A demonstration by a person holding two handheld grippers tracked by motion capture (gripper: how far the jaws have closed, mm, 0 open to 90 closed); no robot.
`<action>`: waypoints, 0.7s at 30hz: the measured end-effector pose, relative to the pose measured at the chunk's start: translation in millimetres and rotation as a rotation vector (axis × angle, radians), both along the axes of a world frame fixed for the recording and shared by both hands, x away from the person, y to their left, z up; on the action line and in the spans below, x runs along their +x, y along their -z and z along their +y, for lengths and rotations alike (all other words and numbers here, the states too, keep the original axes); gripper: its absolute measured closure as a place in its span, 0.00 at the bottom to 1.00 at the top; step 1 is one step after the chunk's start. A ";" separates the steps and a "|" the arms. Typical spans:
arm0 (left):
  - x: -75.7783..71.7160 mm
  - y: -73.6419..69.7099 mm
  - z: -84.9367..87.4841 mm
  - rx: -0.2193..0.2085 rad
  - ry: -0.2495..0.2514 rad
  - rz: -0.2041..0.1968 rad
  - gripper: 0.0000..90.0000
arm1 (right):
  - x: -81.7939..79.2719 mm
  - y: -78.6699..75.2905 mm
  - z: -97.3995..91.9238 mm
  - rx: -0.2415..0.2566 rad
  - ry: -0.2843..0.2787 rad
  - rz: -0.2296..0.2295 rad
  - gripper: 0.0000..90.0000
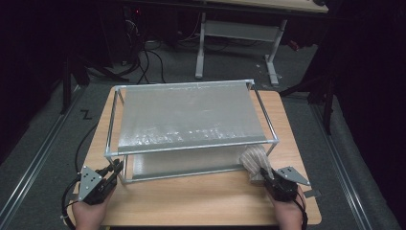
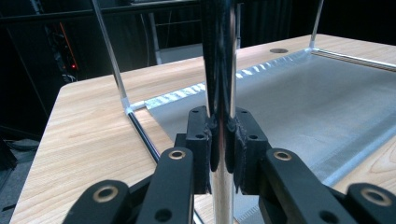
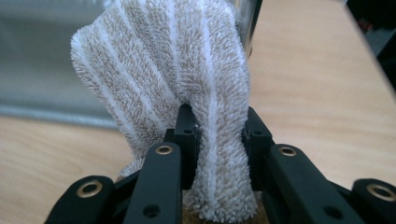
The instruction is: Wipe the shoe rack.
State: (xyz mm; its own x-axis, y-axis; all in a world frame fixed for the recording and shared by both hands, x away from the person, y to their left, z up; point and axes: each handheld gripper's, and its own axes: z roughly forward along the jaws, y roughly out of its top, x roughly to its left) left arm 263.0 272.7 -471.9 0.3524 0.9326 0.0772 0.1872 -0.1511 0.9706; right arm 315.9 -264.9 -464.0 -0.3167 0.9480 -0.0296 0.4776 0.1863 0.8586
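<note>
Your right claw [image 3: 217, 140] grips the striped towel [image 3: 187, 70] at the rack's [image 1: 191, 143] near-right corner, its shelf lying ahead-left, while your left claw [image 2: 222, 140] clamps the near-left post [image 2: 220, 70]

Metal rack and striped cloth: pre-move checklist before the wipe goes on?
1. Left tool clamped on the shiny upright post of the two-tier metal rack: ok.
2. Right tool gripping the beige white-striped terry cloth: ok, cloth bunched between the jaws.
3. Cloth at the rack's near right corner: ok.
4. Rack sits fully on the wooden table: ok.
5. Cloth touching the rack: cannot tell.
</note>
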 end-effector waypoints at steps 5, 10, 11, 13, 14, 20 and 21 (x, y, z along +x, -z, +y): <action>-0.1 0.1 -0.3 0.002 0.002 -0.001 0.88 | -9.1 -25.4 -0.3 0.011 0.022 -0.114 0.81; -0.2 0.2 -0.4 0.003 0.003 -0.002 0.87 | -14.8 -41.4 0.2 0.025 0.042 -0.168 0.81; -0.2 0.2 -0.4 0.003 0.003 -0.002 0.87 | -15.8 -44.2 0.5 0.022 0.043 -0.178 0.81; -0.2 0.2 -0.4 0.003 0.003 -0.002 0.87 | -17.4 -48.0 1.9 0.017 0.048 -0.189 0.81; -0.2 0.2 -0.4 0.003 0.003 -0.002 0.87 | -17.5 -48.5 2.3 0.014 0.050 -0.189 0.81; -0.2 0.3 -0.3 0.003 0.004 -0.003 0.87 | -14.2 -43.8 2.3 0.017 0.055 -0.165 0.80; -0.2 0.3 -0.3 0.003 0.004 -0.003 0.87 | -13.4 -42.4 2.6 0.013 0.054 -0.155 0.80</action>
State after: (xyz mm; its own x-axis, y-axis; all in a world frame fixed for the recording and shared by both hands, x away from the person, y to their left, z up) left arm 262.8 272.4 -472.2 0.3560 0.9309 0.0815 0.1839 -0.1553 0.9706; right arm 302.5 -262.3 -421.6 -0.2577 0.9643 -0.0614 0.3480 0.1519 0.9251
